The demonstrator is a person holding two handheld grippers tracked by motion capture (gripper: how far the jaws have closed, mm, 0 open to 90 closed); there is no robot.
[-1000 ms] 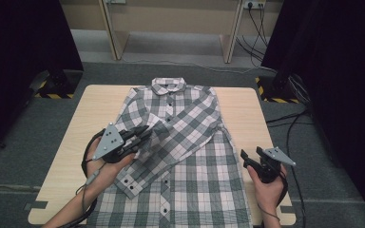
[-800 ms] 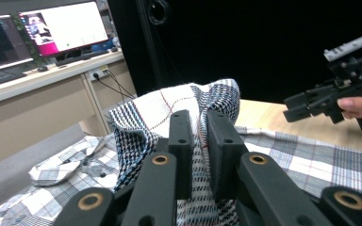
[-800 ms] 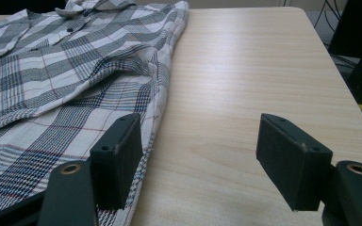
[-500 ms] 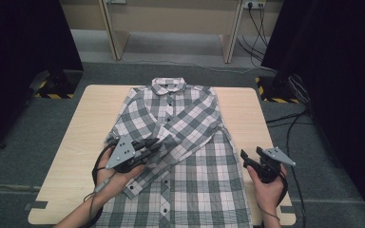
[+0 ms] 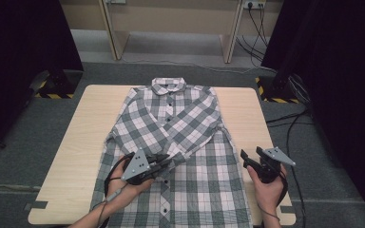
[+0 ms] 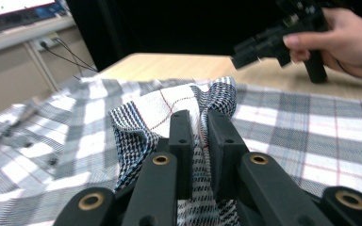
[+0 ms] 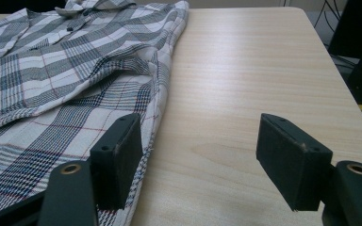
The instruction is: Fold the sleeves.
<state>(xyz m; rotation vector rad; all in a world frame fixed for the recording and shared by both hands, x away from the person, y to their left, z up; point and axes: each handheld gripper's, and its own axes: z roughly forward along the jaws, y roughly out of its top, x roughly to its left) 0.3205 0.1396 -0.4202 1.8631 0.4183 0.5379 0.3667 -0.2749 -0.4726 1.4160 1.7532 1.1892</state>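
Even overhead light, soft focus

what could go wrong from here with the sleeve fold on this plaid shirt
The left tool is shut on a small bunch of the sleeve cuff, so the cloth may slip out or set down crumpled instead of flat. Dragging the cuff might also pull the shirt askew on the table, since nothing pins it. The right tool is open beside the shirt's edge over bare wood, holding nothing, so it gives no anchor.
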